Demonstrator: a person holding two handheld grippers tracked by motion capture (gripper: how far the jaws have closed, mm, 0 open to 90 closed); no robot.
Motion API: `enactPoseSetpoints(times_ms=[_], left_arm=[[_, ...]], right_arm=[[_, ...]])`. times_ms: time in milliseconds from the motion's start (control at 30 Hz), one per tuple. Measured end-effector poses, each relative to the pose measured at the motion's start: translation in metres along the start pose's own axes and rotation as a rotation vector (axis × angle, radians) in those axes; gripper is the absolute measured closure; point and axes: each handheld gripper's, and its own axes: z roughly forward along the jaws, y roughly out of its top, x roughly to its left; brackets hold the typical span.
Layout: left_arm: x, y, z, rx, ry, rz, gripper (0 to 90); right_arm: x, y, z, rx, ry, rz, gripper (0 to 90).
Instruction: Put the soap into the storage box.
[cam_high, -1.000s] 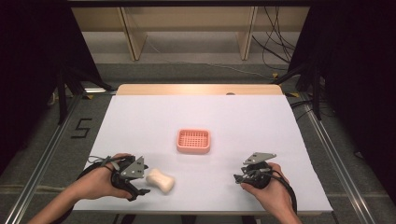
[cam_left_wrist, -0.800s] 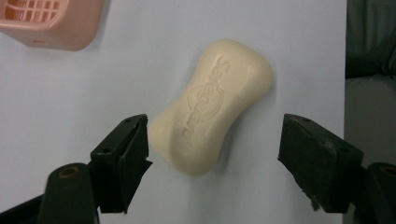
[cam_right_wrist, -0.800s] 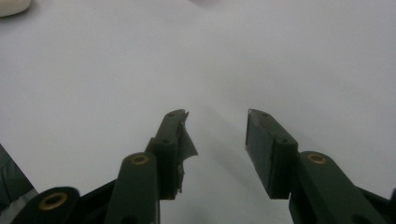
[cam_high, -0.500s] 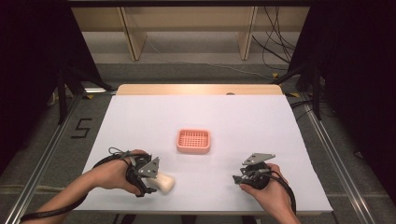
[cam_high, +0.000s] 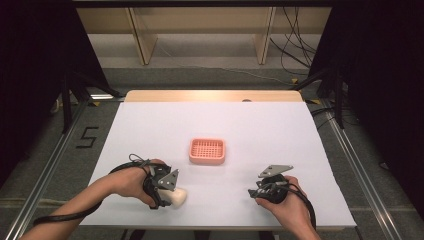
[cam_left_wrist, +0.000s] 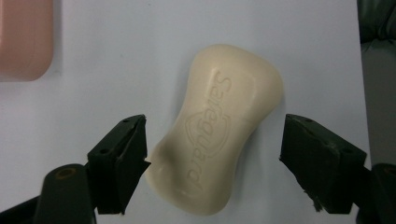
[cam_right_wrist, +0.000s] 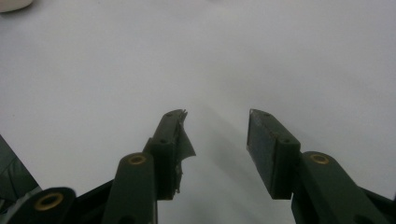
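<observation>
So the left gripper (cam_high: 167, 192) sits over the cream-coloured, kidney-shaped bar of soap (cam_left_wrist: 224, 128) near the front left of the white worktop (cam_high: 260, 130). In the left gripper view the fingers (cam_left_wrist: 119, 163) are spread wide with the soap lying flat on the worktop between them. The one finger looks like it's just about touching the soap's lower edge, while the other finger stands clear of it with a strip of white showing in the gap, so it's not clamped. The embossed lettering on the soap faces up, and the bar lies at a slant across the gap.

From the high view you can see the soap (cam_high: 177, 196) poking out just beyond the gripper's tip, with the person's left hand (cam_high: 131, 181) wrapped around the handle and the cable trailing back along the forearm.

The pink plastic soap dish with the gridded floor (cam_high: 207, 151) is in the middle of the worktop – well apart from the soap, further back and to the right.

The right gripper (cam_high: 264, 189) rests on the front right of the worktop, held in the right hand (cam_high: 282, 205). Its fingers (cam_right_wrist: 170, 140) are moderately apart with bare white surface between them – holding nothing.
</observation>
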Motion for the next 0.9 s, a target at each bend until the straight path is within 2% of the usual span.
enactPoseSetpoints(times_ms=[67,133,167,200,267,333,400,433,500,533,633,667,900], left_arm=[[0.000,0.001,0.001,-0.001,-0.003,-0.003,22.6],[0.003,0.002,0.003,0.025,-0.016,0.011,22.7],[0.003,0.003,0.004,0.041,-0.023,0.009,23.1],[0.003,0.003,0.004,0.042,-0.030,0.004,23.6],[0.004,0.004,0.005,0.043,-0.036,0.008,23.7],[0.003,0.006,0.008,0.024,-0.028,-0.012,23.7],[0.006,0.007,0.008,0.061,-0.032,0.020,23.7],[0.006,0.007,0.008,0.061,-0.032,0.020,23.7],[0.004,0.008,0.012,0.044,-0.046,-0.008,23.7],[0.006,0.008,0.011,0.069,-0.044,0.023,23.8],[0.006,0.009,0.014,0.084,-0.053,0.030,23.8],[0.005,0.009,0.016,0.067,-0.058,0.005,24.1],[0.006,0.008,0.020,0.078,-0.072,0.013,28.0]], right_arm=[[0.000,0.000,0.000,-0.002,-0.001,-0.004,56.8],[0.000,0.000,0.000,-0.001,0.003,-0.004,56.6],[0.001,0.000,0.002,-0.019,0.004,0.001,56.6],[0.000,0.000,0.001,0.001,0.005,-0.007,56.5],[0.000,0.000,0.001,0.001,0.006,-0.006,56.6],[-0.001,-0.001,0.003,-0.013,0.009,0.003,56.5],[-0.001,-0.001,0.003,-0.013,0.012,0.002,56.5],[-0.001,-0.001,0.003,-0.012,0.013,0.002,56.4],[-0.001,-0.001,0.004,-0.012,0.015,0.010,56.4],[-0.001,-0.002,0.004,-0.013,0.016,0.011,56.4],[-0.001,-0.002,0.004,-0.013,0.017,0.011,56.3],[-0.002,-0.002,0.005,-0.016,0.010,-0.003,56.3],[-0.003,-0.002,0.004,-0.003,0.014,-0.012,56.2]])
